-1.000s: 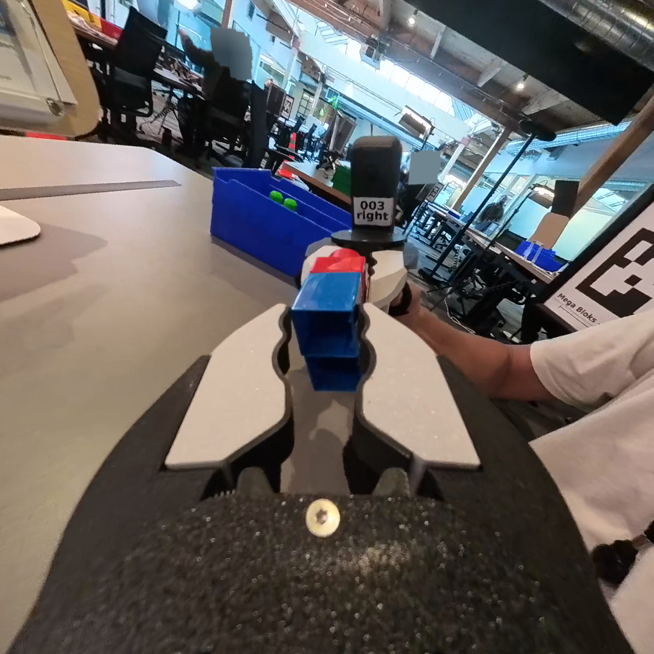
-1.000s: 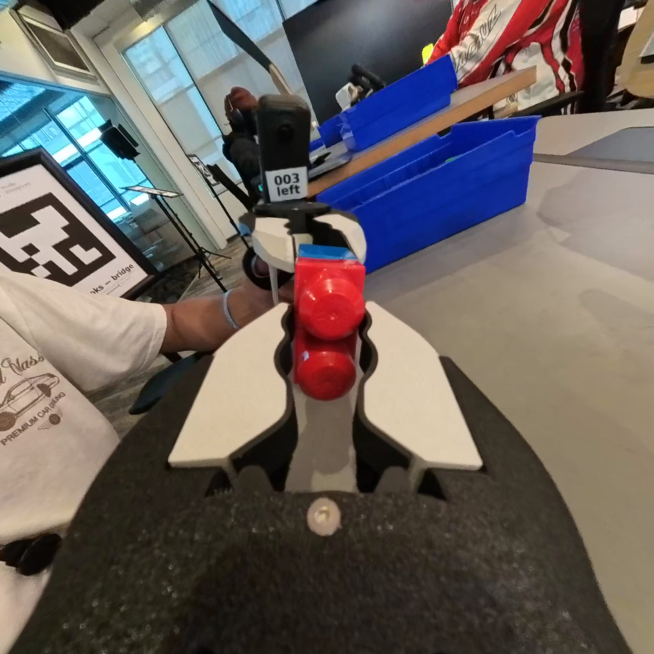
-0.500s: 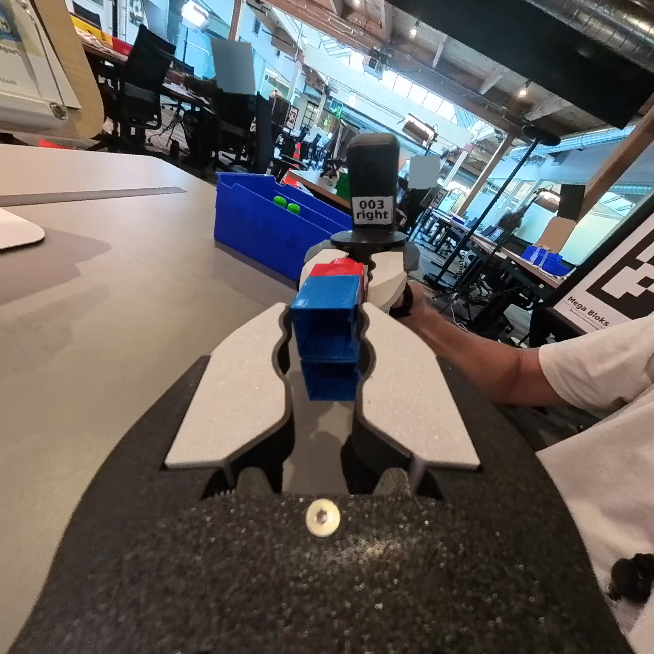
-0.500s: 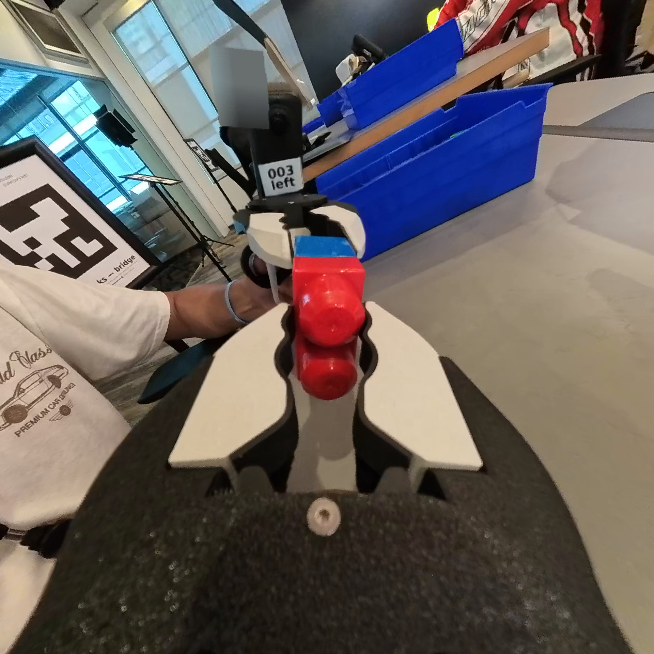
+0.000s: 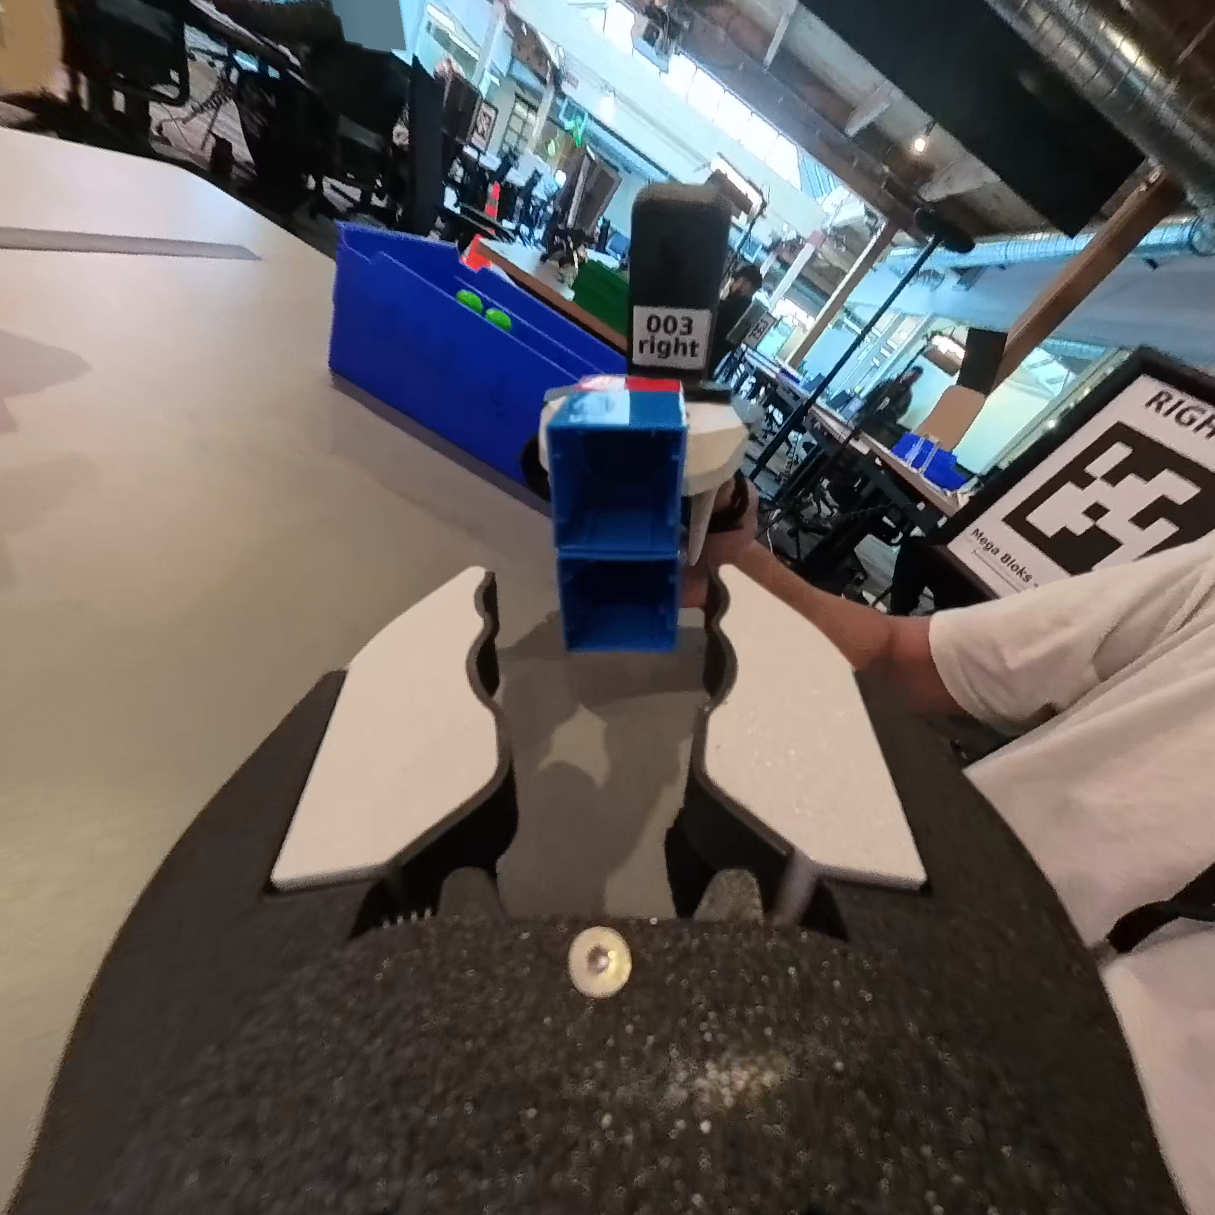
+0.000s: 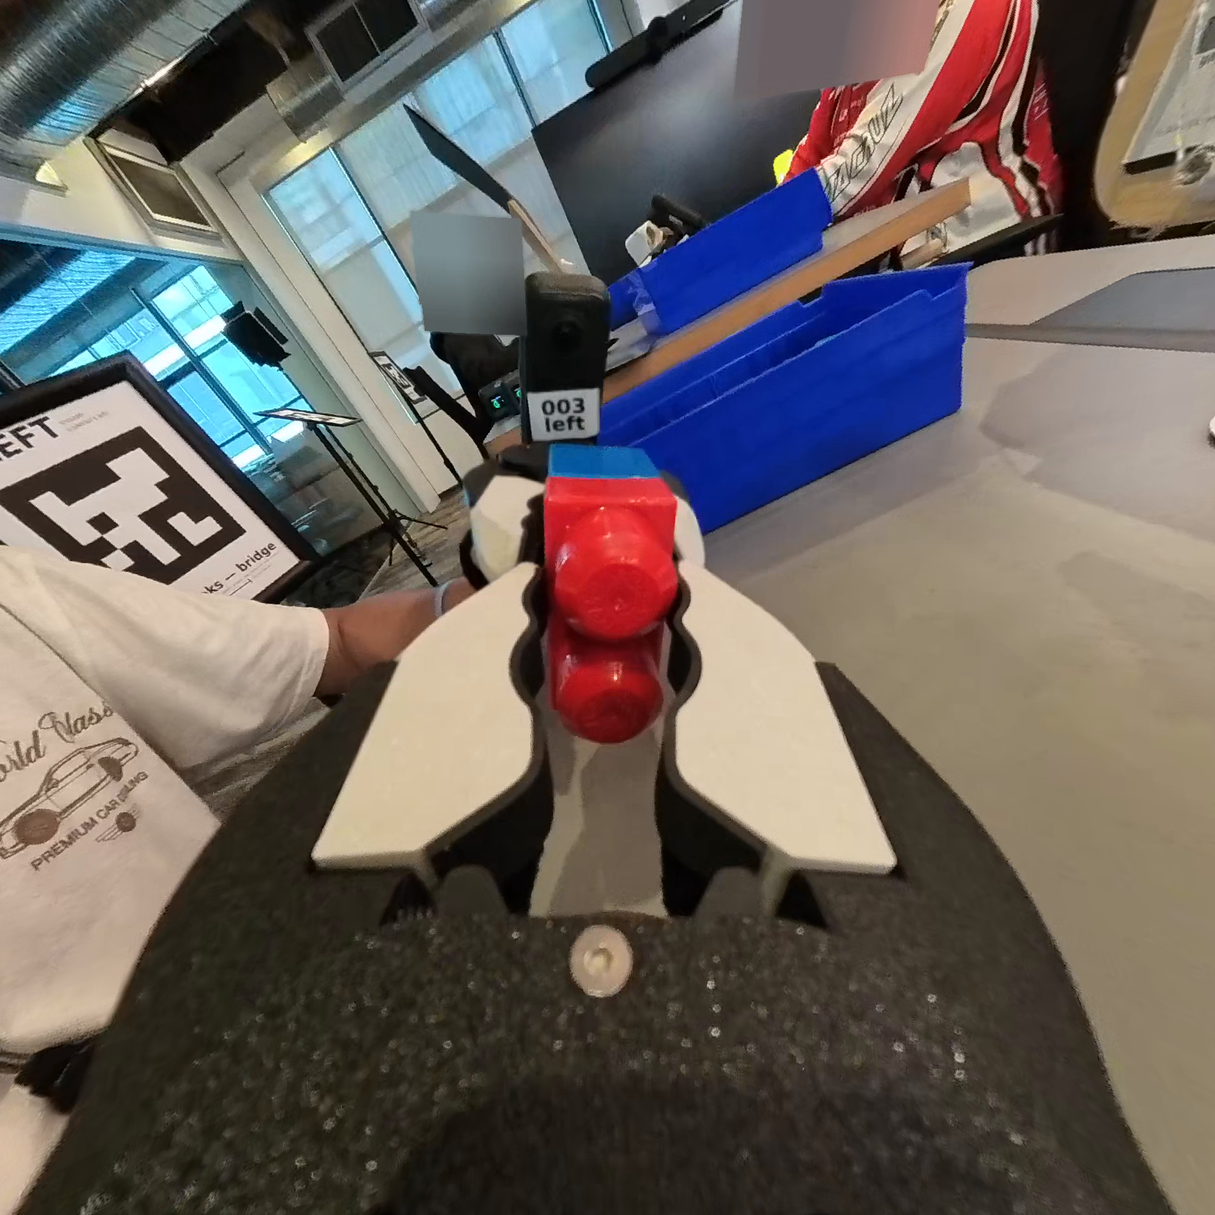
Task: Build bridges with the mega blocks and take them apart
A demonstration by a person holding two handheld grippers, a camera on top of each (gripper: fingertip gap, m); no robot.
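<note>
A blue mega block [image 5: 615,532] shows its hollow underside in the left wrist view, joined end to end with a red block [image 5: 651,384] behind it. My left gripper [image 5: 601,582] is open, its fingers standing clear on both sides of the blue block. My right gripper [image 6: 608,578] is shut on the red block [image 6: 611,578], whose two studs face the camera. The blue block's edge [image 6: 601,460] shows beyond it, with the left gripper's white fingers [image 6: 500,526] around it. The pair is held in the air above the grey table [image 5: 197,526].
A blue bin [image 5: 427,355] with green blocks [image 5: 483,309] stands on the table past the grippers; it also shows in the right wrist view [image 6: 822,407]. A framed black-and-white marker sign [image 5: 1118,486] stands off the table's edge. The person's arm [image 5: 822,624] reaches in.
My left gripper has opened and let go of the blue block, drawing back a little. The blue block stays joined to the red block in my right gripper.
</note>
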